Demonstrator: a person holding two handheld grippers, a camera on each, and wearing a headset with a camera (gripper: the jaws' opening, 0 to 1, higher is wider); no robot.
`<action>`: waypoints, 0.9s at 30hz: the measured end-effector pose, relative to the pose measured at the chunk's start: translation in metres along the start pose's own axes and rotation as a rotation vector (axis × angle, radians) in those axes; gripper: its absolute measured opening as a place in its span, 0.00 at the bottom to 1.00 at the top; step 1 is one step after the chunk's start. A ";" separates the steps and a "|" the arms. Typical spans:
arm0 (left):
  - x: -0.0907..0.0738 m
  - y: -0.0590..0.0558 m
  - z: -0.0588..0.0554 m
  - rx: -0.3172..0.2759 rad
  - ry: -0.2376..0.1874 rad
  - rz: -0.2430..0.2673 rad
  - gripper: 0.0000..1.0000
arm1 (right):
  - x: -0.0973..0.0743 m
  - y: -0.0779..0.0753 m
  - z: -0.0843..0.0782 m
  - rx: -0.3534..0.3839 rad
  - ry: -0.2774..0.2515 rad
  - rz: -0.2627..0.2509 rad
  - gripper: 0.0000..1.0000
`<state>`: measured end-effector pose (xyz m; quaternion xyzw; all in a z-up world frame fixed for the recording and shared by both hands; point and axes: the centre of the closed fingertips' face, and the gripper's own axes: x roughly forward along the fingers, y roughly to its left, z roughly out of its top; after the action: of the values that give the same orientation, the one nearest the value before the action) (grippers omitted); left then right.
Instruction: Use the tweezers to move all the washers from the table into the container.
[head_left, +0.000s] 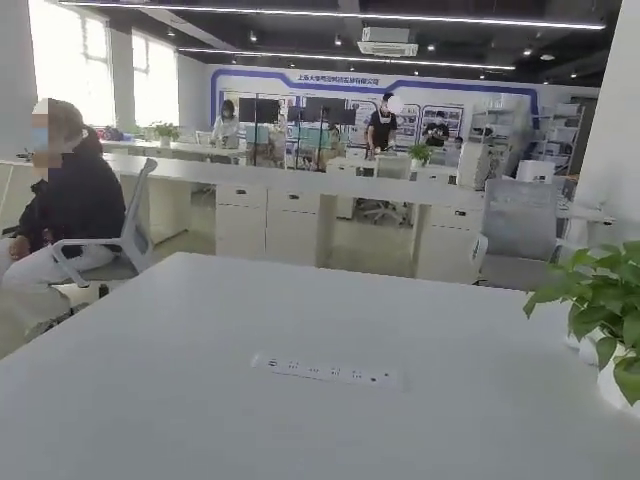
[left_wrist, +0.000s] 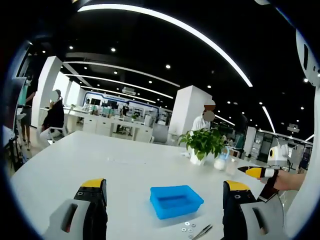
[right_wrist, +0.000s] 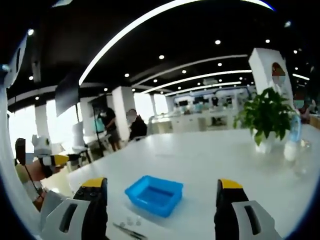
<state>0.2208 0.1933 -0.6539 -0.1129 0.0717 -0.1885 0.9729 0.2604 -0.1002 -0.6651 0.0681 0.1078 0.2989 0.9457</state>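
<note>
Now the tweezers (left_wrist: 202, 231) lie beside the washers (left_wrist: 187, 227), between the left gripper (left_wrist: 164, 184) and right gripper (right_wrist: 162, 182), both spread wide.

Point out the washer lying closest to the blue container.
In the left gripper view, the topmost washer of the cluster, just below the blue container; the rest lie lower, beside the tweezers.

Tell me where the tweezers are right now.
In the left gripper view the tweezers lie on the table at the bottom edge, just right of the washers, with the blue container behind them.
</note>
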 end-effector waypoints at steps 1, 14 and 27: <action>0.000 0.000 0.000 -0.002 -0.001 0.000 0.99 | 0.000 0.000 0.000 0.001 -0.001 0.000 0.87; 0.000 0.001 0.000 -0.004 0.002 0.000 0.99 | -0.001 -0.003 0.000 0.002 -0.003 -0.012 0.88; 0.001 -0.001 0.001 0.009 0.008 -0.011 0.99 | -0.001 -0.003 0.000 -0.014 -0.002 -0.023 0.89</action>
<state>0.2212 0.1921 -0.6531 -0.1084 0.0744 -0.1948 0.9720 0.2617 -0.1035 -0.6652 0.0607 0.1054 0.2888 0.9496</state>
